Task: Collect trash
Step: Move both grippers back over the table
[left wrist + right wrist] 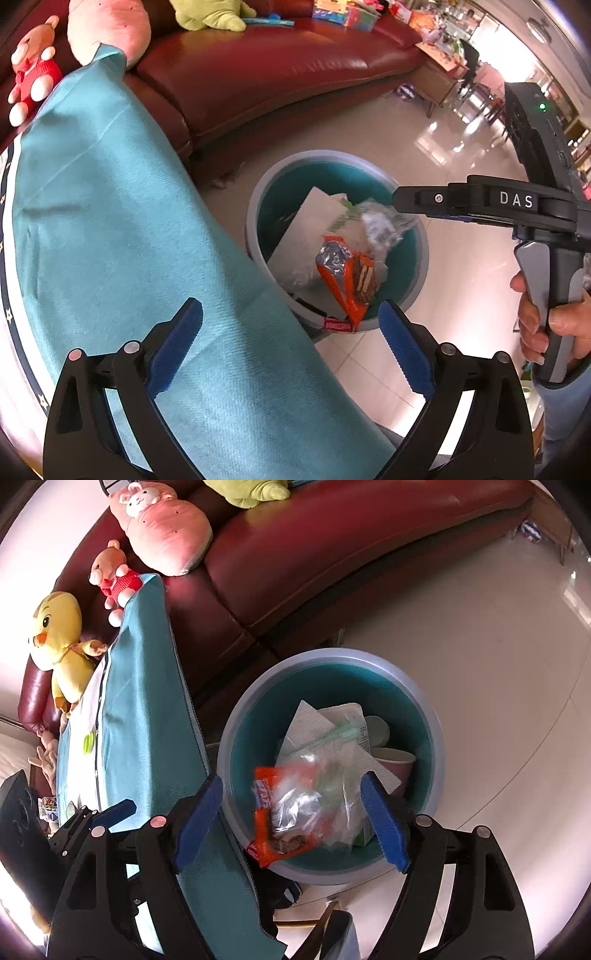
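a: what could have gone wrong from there?

b: the orange wrapper (264, 812) lay draped over the near rim of the bin (236, 720), one end hanging outside. my guess was that a nudge from either tool would tip it onto the floor (498, 664). the clear plastic bag (314, 797) sat high on the pile too, loose enough to slide.

a: were the fingers holding anything?

b: no. the right gripper (291, 816) hung above the bin with its fingers spread and nothing pinched between them. the left gripper (291, 339) was wide open as well, empty, over the teal cloth (110, 221) on the bench beside the bin.

a: and inside the bin?

b: white paper (306, 720), a paper cup (395, 760), the bag and the wrapper. it was fairly full, so more trash risked spilling over the edge.
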